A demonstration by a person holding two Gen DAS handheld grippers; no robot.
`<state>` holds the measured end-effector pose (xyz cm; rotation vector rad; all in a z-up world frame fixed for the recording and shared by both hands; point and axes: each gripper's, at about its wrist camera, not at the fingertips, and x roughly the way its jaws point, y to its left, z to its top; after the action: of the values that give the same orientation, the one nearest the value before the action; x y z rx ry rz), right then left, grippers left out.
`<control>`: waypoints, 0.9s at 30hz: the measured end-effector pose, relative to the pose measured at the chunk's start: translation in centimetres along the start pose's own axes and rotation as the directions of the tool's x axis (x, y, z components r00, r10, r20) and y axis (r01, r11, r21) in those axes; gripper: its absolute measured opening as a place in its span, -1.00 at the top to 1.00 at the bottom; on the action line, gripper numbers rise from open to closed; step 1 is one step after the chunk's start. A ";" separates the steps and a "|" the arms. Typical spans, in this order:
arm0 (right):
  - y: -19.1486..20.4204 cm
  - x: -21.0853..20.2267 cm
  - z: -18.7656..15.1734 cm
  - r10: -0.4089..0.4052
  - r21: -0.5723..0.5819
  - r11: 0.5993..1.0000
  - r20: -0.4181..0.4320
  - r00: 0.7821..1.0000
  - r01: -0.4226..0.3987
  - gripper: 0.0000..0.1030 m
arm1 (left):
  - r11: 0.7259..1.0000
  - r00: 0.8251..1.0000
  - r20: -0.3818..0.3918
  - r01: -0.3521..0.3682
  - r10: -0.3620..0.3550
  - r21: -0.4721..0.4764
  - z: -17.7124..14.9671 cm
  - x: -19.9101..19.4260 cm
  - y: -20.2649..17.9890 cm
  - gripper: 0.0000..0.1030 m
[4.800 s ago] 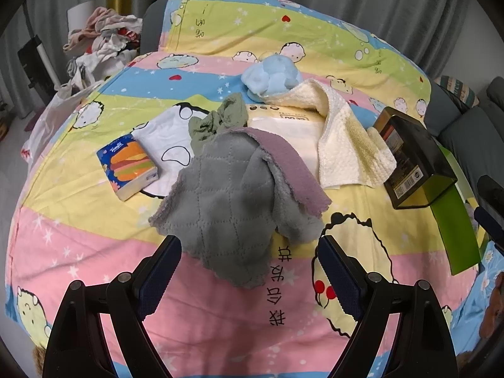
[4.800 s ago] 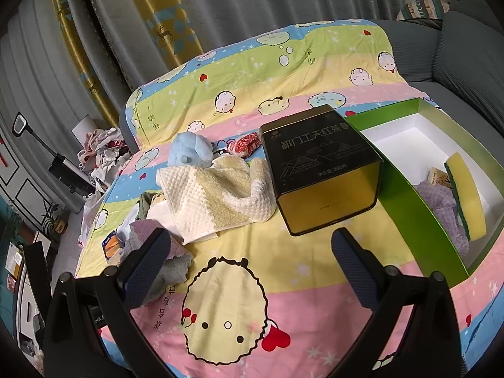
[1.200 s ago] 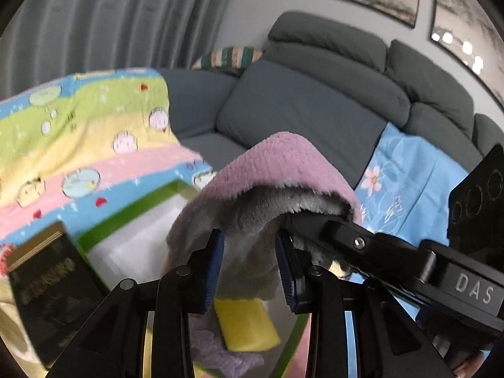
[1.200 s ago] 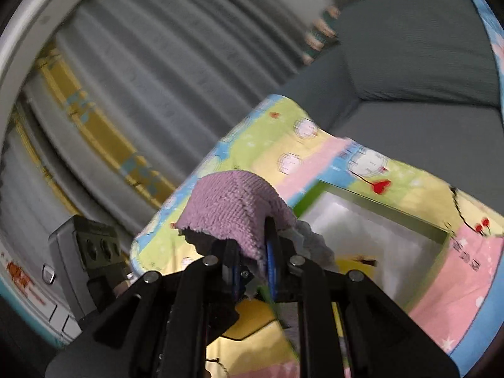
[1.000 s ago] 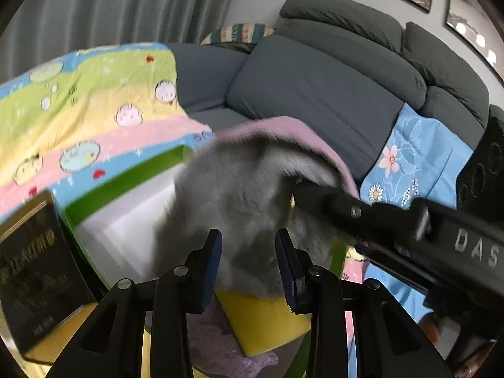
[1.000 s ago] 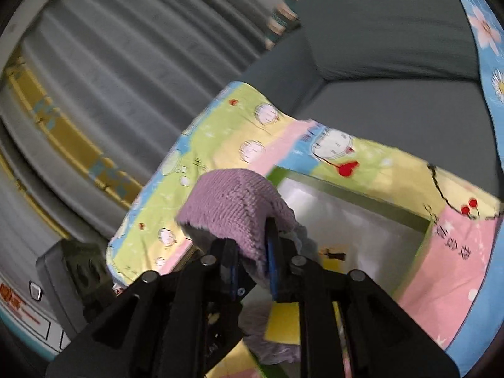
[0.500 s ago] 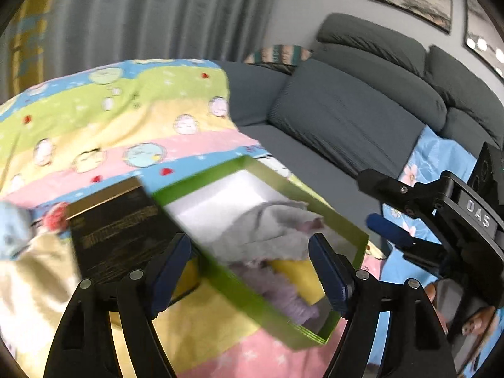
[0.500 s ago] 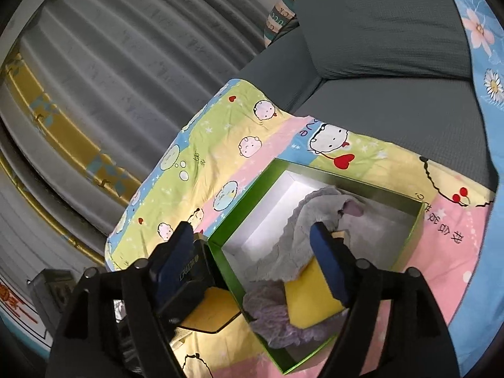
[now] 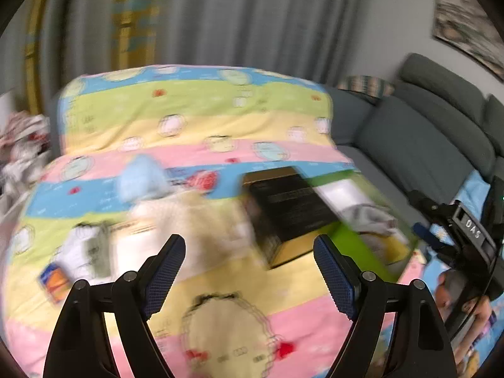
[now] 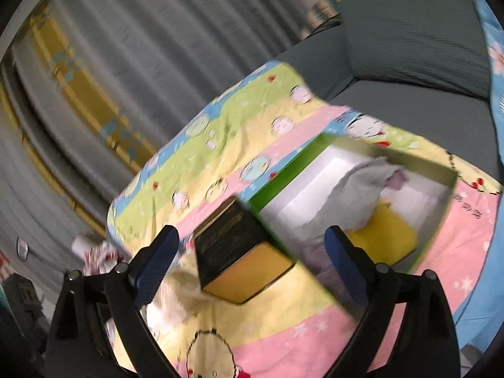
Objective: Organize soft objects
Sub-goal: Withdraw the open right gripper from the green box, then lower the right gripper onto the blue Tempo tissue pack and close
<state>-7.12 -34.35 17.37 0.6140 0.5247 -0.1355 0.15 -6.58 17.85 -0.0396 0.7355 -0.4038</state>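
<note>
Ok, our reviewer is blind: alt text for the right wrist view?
Open right gripper hovers over a cartoon bedsheet. A green box holds a grey cloth and yellow sponge, beside a black tin.

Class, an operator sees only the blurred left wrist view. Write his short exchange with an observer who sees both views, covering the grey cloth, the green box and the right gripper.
Operator: Is the grey cloth fully inside the green box?
Observer: Yes. The right wrist view shows the grey cloth within the green box, draped partly over a yellow sponge.
Operator: Is the right gripper holding anything?
Observer: No. The right gripper is open, with nothing between its fingers.
</note>
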 end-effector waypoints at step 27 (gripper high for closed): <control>26.1 12.2 -17.6 0.128 -0.479 0.772 -0.526 0.841 -0.417 -0.76 | 0.741 0.908 -0.115 -0.398 0.404 -0.541 -9.3 -5.8 25.2 -0.64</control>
<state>2.97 -2.52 12.47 0.1007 0.8912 0.4711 -1.19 19.81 10.21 -0.4280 0.8082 0.2422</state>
